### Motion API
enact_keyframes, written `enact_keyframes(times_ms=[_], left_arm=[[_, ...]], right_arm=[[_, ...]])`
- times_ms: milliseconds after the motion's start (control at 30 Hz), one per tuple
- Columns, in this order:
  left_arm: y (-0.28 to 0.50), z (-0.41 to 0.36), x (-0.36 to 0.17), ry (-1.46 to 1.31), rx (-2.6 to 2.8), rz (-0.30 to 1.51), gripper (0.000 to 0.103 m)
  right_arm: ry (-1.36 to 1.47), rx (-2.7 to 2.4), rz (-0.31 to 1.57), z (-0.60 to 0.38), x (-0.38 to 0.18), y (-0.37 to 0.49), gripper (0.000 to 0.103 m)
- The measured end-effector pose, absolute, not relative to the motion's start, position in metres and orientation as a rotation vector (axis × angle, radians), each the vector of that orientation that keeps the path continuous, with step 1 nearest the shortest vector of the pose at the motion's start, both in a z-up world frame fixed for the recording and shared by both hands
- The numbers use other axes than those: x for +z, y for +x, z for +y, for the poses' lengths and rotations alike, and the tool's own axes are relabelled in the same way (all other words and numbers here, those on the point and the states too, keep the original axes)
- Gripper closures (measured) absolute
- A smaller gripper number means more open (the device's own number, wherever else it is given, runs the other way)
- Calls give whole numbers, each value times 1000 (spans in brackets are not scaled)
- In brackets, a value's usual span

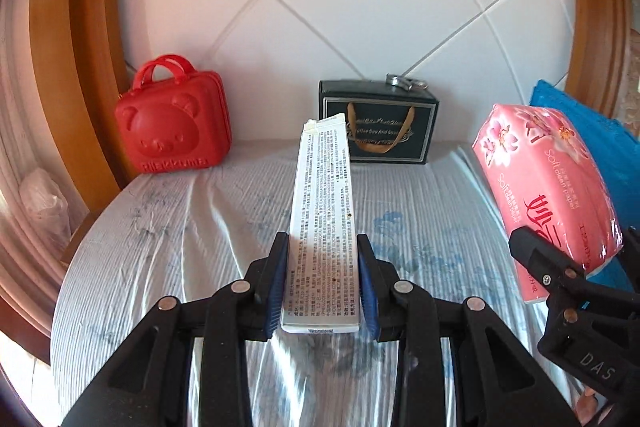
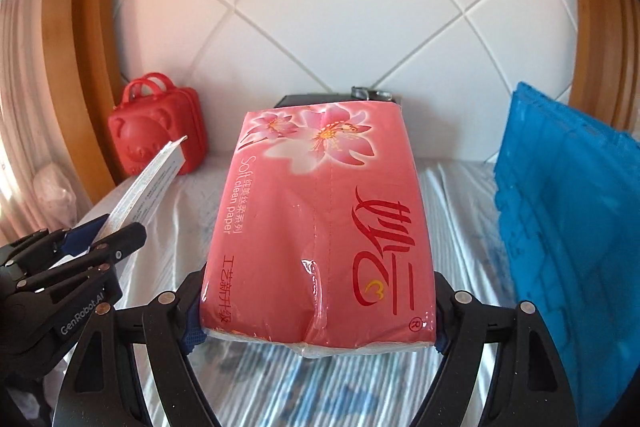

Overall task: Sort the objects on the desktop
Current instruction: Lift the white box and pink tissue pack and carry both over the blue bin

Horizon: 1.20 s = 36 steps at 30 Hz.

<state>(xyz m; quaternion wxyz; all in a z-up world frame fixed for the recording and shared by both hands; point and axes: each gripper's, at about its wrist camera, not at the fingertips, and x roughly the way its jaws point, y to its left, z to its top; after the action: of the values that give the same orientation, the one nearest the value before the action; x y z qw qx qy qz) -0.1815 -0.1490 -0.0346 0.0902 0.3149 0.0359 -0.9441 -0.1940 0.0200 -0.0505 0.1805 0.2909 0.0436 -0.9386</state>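
The left gripper (image 1: 323,279) jaws clamp a slim white carton (image 1: 322,223) by its near end — long axis pointing at the surface's far edge. The right gripper (image 2: 318,311) jaws squeeze the pink tissue pack (image 2: 320,219), nearer the blue crate (image 2: 568,211) at the right edge.

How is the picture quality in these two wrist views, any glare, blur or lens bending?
Left wrist view: the striped table cover glares and smears near the bottom edge, while print on the long white carton stays sharp; the orange wooden frame bows from fisheye. Right wrist view: shine spots on the pink plastic-wrapped tissue pack, the cover below it blurred, dark corners.
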Motion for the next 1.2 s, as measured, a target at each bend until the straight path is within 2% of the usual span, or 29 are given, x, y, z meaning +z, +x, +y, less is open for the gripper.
enact_keyframes(times_ms=[367,667,933,1200], left_arm=[[-121,-110,6,822,-2990,45,71],[-103,-51,27,748,-3050,11,71],[-92,39,53,629,-3038,26,71],[-97,155,78,562,-3061,21,71]], right_arm=[[695,-2810,75,63,2,-105,21],[606,-2884,52,131,33,-74,21],[463,-2861,82,208,65,-68,21],[400,-2863,87,326,89,-77,21]])
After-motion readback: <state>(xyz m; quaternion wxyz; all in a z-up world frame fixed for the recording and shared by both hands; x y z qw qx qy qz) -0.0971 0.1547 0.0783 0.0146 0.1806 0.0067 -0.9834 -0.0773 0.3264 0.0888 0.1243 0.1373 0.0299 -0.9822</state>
